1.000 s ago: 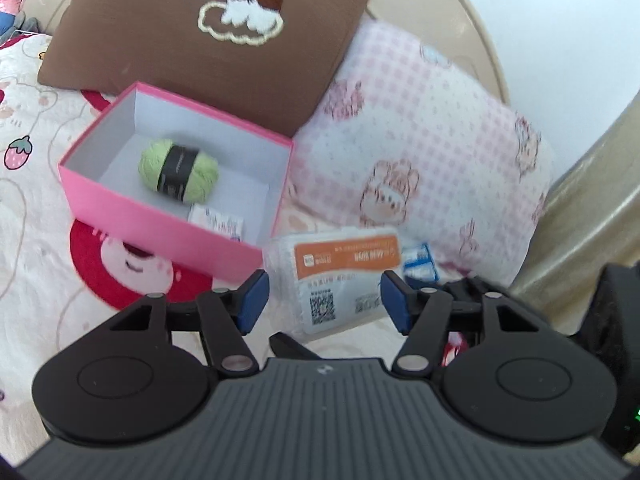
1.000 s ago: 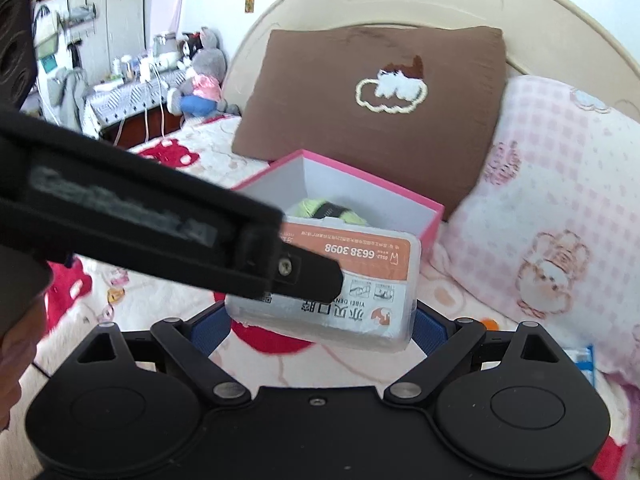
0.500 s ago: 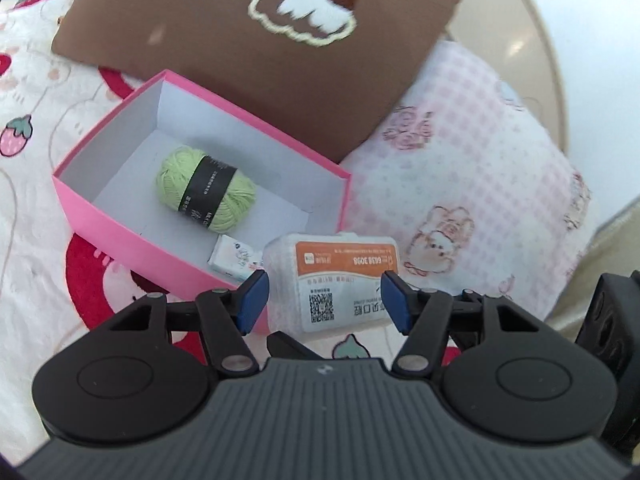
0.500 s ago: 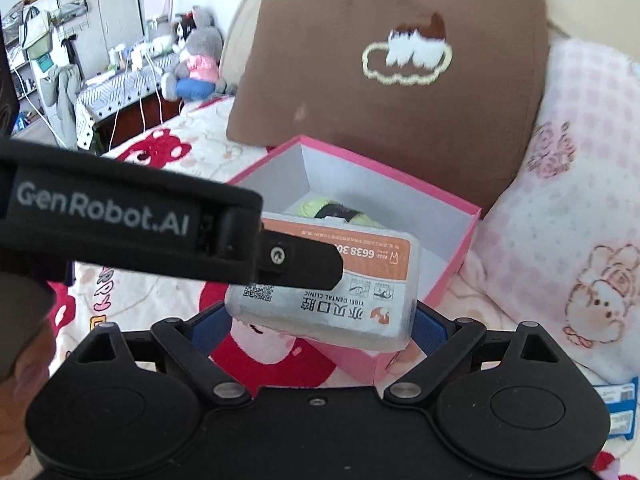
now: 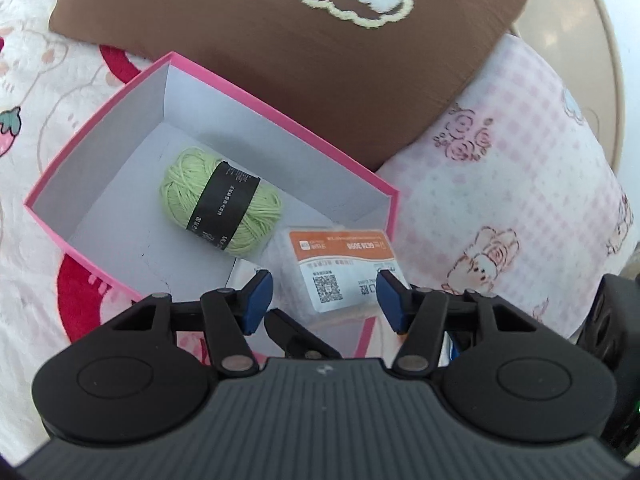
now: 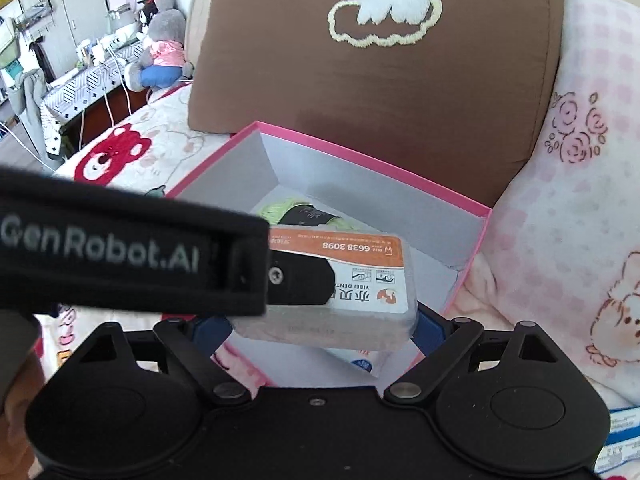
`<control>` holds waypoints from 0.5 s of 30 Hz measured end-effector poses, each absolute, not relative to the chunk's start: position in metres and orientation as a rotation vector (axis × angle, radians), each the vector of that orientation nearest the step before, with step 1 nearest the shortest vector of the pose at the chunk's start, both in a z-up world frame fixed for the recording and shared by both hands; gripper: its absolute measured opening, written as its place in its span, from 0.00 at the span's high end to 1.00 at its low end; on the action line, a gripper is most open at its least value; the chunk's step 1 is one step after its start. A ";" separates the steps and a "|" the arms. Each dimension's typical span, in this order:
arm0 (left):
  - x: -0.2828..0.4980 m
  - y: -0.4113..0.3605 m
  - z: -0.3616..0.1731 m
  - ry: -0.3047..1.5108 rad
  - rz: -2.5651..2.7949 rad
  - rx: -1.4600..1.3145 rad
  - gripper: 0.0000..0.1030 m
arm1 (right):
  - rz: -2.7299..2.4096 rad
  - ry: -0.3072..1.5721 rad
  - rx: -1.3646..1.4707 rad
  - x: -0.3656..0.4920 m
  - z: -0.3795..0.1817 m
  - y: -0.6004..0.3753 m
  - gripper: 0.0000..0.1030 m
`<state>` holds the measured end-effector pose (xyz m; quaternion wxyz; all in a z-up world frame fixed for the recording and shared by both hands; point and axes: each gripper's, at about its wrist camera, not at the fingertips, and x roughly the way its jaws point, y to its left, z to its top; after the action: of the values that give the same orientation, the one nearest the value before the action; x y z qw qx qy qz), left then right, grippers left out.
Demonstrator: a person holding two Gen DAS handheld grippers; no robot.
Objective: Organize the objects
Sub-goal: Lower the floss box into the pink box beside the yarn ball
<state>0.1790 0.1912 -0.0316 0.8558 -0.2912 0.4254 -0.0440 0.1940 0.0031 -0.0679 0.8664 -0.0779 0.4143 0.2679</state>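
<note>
A clear plastic box with an orange and white label [image 6: 352,280] is held between the blue pads of my right gripper [image 6: 320,326], over the near right corner of the open pink box [image 6: 476,236]. The same plastic box shows in the left wrist view [image 5: 340,264], between the pads of my left gripper [image 5: 322,296], whose jaws stand wide apart beside it without touching. The pink box [image 5: 280,108] holds a green yarn ball with a black band [image 5: 220,208] and a small white packet [image 5: 244,270]. The left gripper's body crosses the right wrist view [image 6: 132,256].
The pink box lies on a bed with a cartoon-print blanket [image 5: 44,80]. A brown cushion [image 5: 304,32] and a pink checked pillow [image 5: 512,184] lean behind and right of it. A blue and white packet [image 6: 620,436] lies at the right. A plush toy [image 6: 160,48] sits far left.
Both grippers have moved forward and over the pink box. The plastic box, earlier in front of the pink box's near wall, now hangs above its near right corner.
</note>
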 end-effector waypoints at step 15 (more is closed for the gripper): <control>0.183 0.206 -0.075 0.881 -0.096 -0.676 0.51 | 0.645 0.890 -0.349 0.210 -0.096 0.025 0.09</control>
<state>0.1829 0.2061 -0.0746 0.8487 -0.3210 0.4179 -0.0457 0.2097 0.0251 -0.0957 0.8382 -0.1648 0.4209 0.3050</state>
